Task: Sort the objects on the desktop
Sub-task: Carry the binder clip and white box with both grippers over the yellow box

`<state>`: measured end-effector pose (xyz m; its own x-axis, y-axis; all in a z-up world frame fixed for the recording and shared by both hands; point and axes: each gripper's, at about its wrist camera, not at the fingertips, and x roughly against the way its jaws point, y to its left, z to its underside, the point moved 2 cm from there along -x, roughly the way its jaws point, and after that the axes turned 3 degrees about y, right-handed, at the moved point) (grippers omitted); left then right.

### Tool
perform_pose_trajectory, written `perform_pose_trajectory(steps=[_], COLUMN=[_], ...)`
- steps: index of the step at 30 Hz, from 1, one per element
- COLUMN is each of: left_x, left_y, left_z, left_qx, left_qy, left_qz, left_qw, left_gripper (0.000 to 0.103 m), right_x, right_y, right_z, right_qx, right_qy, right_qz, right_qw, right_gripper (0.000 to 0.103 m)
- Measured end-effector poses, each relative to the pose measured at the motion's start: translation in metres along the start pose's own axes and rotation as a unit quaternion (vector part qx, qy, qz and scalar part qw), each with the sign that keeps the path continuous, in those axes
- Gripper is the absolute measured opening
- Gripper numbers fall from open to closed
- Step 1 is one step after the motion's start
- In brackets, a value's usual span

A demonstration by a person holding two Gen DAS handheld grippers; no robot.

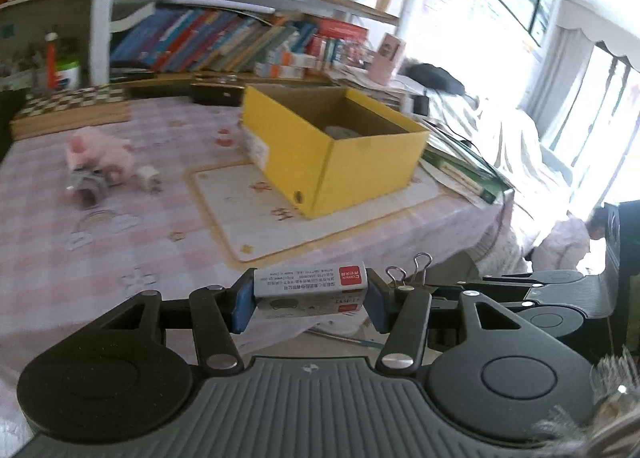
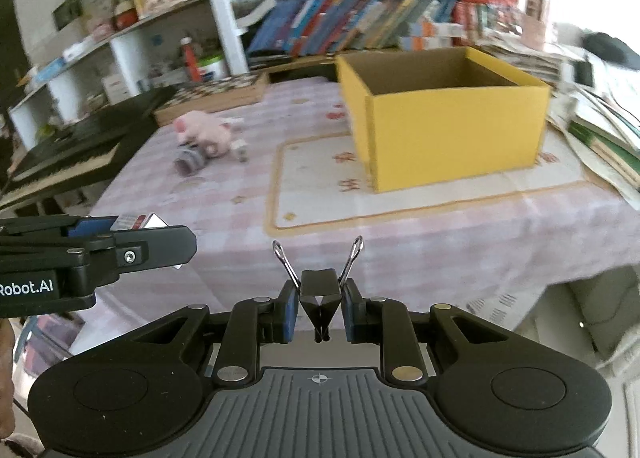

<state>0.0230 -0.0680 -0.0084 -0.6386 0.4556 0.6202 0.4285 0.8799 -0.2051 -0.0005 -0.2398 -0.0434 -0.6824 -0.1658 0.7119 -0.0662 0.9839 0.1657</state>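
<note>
While both hands hover at the near edge of the bench (image 2: 440, 250), the left gripper (image 1: 310, 300) pinches a small grey-and-white box (image 1: 310, 286) with a red label, low in the frame's centre. Just to its right, the right gripper (image 2: 320, 314) clamps a black binder clip (image 2: 319, 298), wire handles splayed upward. Further back, right of centre, stands an open yellow box (image 2: 456, 137); something pale, perhaps cloth, lies inside. Mid-left lie a pink plush toy (image 1: 102, 153) and a grey roll (image 1: 86, 185).

Your left gripper (image 1: 308, 300) clamps a small grey-and-white cardboard box with a red label (image 1: 310, 290) between its blue pads. Your right gripper (image 2: 320, 312), just beside it, pinches a black metal binder clip (image 2: 319, 294).
</note>
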Motion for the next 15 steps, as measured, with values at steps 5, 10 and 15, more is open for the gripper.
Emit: perform_pose_trajectory(steps=[5,10,15], left_x=[-0.017,-0.035,-0.056], left_y=[-0.019,-0.034,-0.049], left_z=[-0.012,-0.024,-0.040], left_qx=[-0.010,-0.010,-0.012], left_qy=[0.003,0.004,0.002], left_qz=[0.011,0.018,0.021], left_qw=[0.9999,0.9998,0.9997], left_gripper=[0.052,0.052,0.052], right_x=[0.003,0.002,-0.001], right_y=[-0.022,-0.044,-0.071], right_z=[-0.007,-0.016,-0.029], right_qx=[-0.008,-0.008,-0.011], right_qy=[-0.006,-0.004,-0.003], right_qz=[0.010,0.015,0.021], right_qw=[1.000,1.000,1.000], right_gripper=[0.022,0.022,0.022])
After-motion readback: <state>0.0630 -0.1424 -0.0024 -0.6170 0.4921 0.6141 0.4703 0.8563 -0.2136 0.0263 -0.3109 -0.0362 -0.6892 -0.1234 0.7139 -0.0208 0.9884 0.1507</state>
